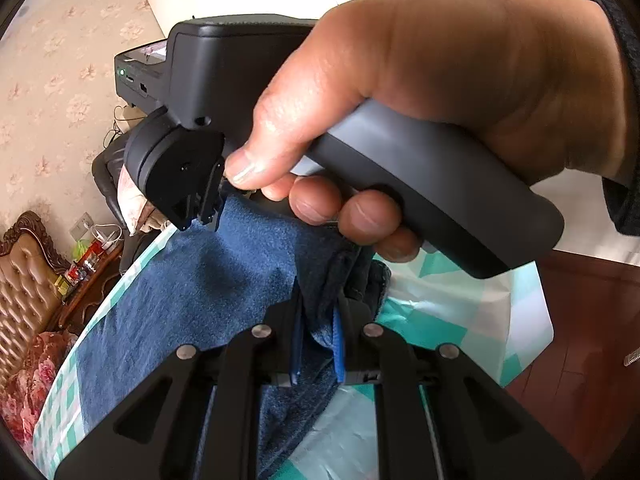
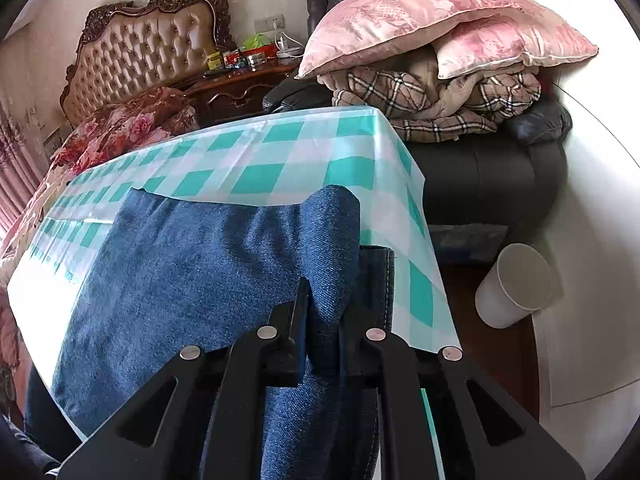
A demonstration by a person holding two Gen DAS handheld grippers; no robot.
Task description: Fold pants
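The pants (image 2: 192, 280) lie on the counter (image 2: 280, 152), each bunched edge pinched in the clenched left claw (image 1: 318, 320) and right claw (image 2: 324, 320).

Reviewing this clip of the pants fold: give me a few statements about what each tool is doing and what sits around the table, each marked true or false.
1. The right tool is shut on the blue pants. True.
2. The left tool hangs open with nothing in it. False: it is shut on the denim too.
3. The tablecloth is plain red. False: it is a teal and white check.
4. A white paper cup shows beyond the table's edge. True.
5. A bare hand holds the right tool's handle. True.
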